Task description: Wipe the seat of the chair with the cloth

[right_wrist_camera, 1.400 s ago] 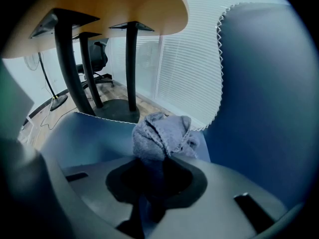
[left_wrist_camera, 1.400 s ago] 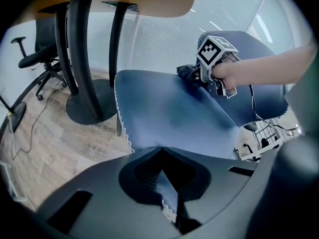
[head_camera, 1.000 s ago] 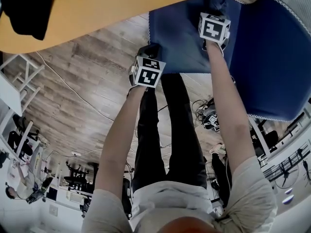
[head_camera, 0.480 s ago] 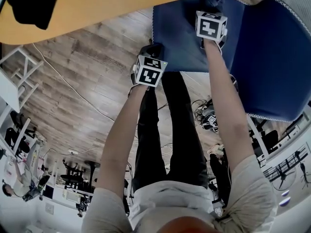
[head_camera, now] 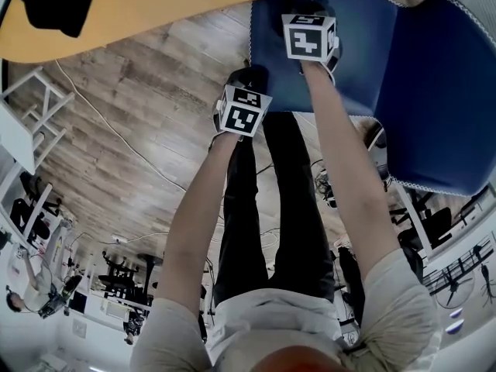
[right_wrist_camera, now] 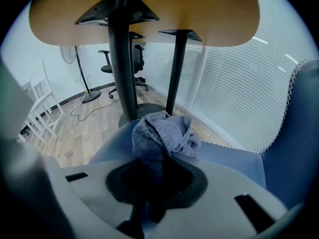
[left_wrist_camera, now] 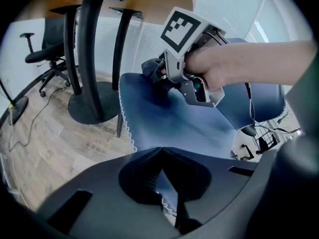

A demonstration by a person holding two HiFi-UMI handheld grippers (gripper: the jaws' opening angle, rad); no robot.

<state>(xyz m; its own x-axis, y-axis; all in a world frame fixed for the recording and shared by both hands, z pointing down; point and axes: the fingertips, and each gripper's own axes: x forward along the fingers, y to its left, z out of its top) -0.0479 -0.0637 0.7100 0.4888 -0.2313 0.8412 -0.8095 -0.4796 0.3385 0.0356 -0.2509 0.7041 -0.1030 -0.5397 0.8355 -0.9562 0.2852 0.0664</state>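
Note:
The blue chair seat (head_camera: 273,72) lies at the top of the head view, with its backrest (head_camera: 442,91) to the right. My right gripper (right_wrist_camera: 149,158) is shut on a bunched grey cloth (right_wrist_camera: 162,133) that rests on the seat (right_wrist_camera: 224,156) near its far edge. From the left gripper view the right gripper (left_wrist_camera: 192,59) and cloth (left_wrist_camera: 152,68) are over the seat's (left_wrist_camera: 179,123) far part. My left gripper (left_wrist_camera: 160,151) is shut, with its tips over the seat's near edge and white zigzag stitching showing below them. Its marker cube (head_camera: 242,111) sits at the seat's front edge.
An orange round table top (head_camera: 155,10) overhangs the seat, on black legs (right_wrist_camera: 122,68) with a round base (left_wrist_camera: 92,103) on the wood floor. The person's legs (head_camera: 271,208) stand just in front of the seat. Cables (head_camera: 101,122) and an office chair (left_wrist_camera: 47,59) lie further off.
My right gripper has slid left across the seat with the cloth. The left gripper has shifted only slightly, staying at the seat's front edge.

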